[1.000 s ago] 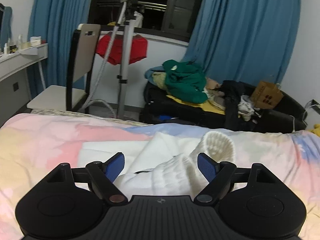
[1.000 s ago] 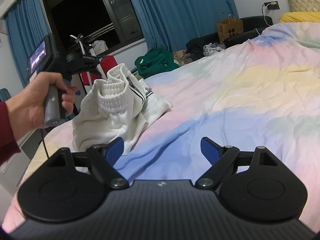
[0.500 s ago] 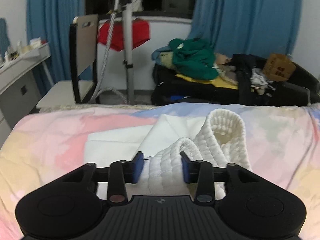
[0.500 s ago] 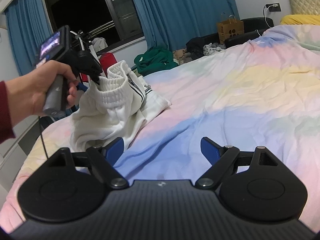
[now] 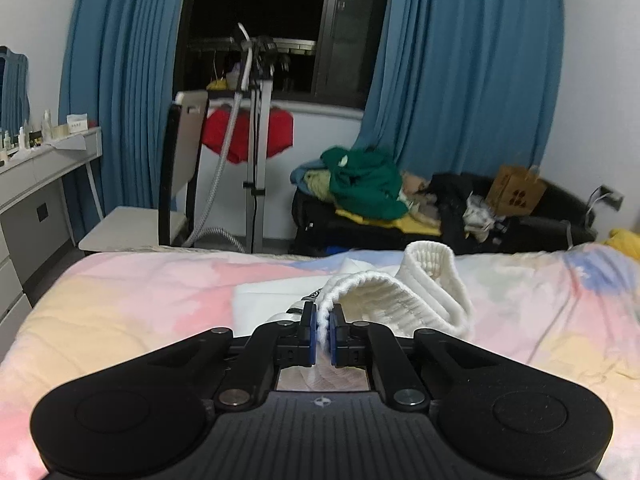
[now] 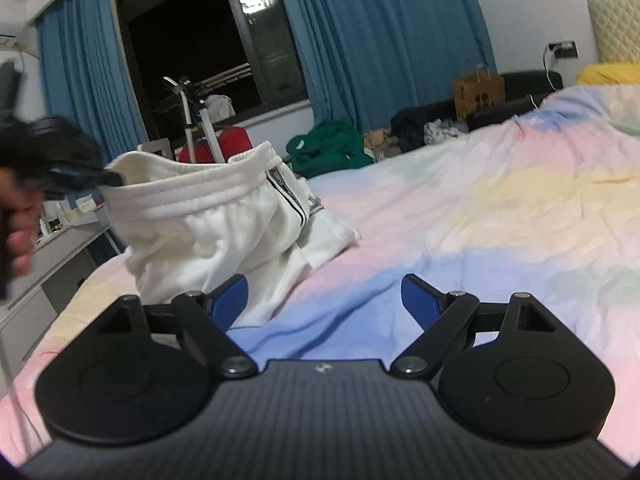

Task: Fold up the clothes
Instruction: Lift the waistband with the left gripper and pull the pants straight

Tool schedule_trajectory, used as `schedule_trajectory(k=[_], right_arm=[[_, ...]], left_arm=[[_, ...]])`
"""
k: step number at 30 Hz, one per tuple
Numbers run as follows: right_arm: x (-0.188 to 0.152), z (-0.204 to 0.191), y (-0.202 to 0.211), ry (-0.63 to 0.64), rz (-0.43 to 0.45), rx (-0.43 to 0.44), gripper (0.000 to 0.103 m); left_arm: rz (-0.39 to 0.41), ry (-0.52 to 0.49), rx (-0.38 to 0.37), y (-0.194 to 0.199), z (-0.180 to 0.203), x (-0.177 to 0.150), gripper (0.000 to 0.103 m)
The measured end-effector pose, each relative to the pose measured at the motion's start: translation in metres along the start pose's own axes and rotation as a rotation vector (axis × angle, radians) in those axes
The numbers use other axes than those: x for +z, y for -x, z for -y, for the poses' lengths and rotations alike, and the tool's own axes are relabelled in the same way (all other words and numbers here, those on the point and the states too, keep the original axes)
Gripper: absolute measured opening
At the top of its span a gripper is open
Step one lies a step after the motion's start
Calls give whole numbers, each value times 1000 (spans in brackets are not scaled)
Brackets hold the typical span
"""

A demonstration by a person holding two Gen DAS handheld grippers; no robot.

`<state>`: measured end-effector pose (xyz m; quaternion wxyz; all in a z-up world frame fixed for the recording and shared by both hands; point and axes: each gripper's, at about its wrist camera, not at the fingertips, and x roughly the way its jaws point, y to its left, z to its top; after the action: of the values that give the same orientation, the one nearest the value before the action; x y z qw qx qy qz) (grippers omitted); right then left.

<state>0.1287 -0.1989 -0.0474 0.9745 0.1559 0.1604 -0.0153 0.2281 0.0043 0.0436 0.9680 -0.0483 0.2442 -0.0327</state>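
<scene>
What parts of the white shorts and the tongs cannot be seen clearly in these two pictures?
- Left wrist view: the white ribbed-waistband shorts hide their own legs behind the raised waistband.
- Right wrist view: the left tongs are motion-blurred at the frame edge.
- Right wrist view: the small lettering on the black side stripe is too small to read.

Left gripper (image 5: 323,334) clamped, blue pads (image 5: 308,332) pinching the white waistband (image 5: 360,292) between them, jaws nearly together; seen from the right wrist view as a blurred black shape at far left (image 6: 76,168), raised above the bed and gripped by the left hand (image 6: 18,224), bare fingers curled round the handle. Right gripper (image 6: 324,300) held low and near, level, pointing across the bed, jaws spread wide with blue pads (image 6: 230,298) well apart and nothing between them.
</scene>
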Motion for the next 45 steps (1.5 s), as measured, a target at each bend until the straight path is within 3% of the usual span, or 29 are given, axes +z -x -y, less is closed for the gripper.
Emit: schedule_trajectory(k=[3, 8, 12, 17, 26, 31, 33, 36, 40, 43, 45], right_arm=[[2, -5, 10, 26, 41, 11, 85], [5, -12, 28, 47, 103, 46, 85], [5, -20, 37, 71, 112, 83, 85], [-2, -32, 36, 116, 58, 124, 85], [-14, -61, 34, 210, 35, 163, 85], [-19, -68, 35, 235, 30, 180, 85], [-20, -69, 35, 236, 28, 182, 82], [-21, -69, 36, 238, 24, 185, 82], [-23, -71, 36, 240, 18, 189, 82], [-25, -72, 35, 243, 10, 189, 82], [-26, -74, 36, 248, 6, 191, 82]], left_arm=[[11, 21, -19, 41, -28, -14, 6], [-26, 63, 21, 85, -86, -55, 6], [-88, 147, 58, 87, -130, -92, 6], [-113, 208, 64, 88, -159, -121, 7], [-150, 201, 53, 79, -158, -128, 10], [-144, 192, 41, 76, -154, -129, 23], [-137, 174, 32, 74, -152, -130, 36], [-140, 129, 41, 62, -145, -131, 44], [-142, 111, 48, 45, -145, -133, 39], [-130, 141, 56, 44, -152, -132, 13], [-113, 177, 28, 48, -159, -129, 11]])
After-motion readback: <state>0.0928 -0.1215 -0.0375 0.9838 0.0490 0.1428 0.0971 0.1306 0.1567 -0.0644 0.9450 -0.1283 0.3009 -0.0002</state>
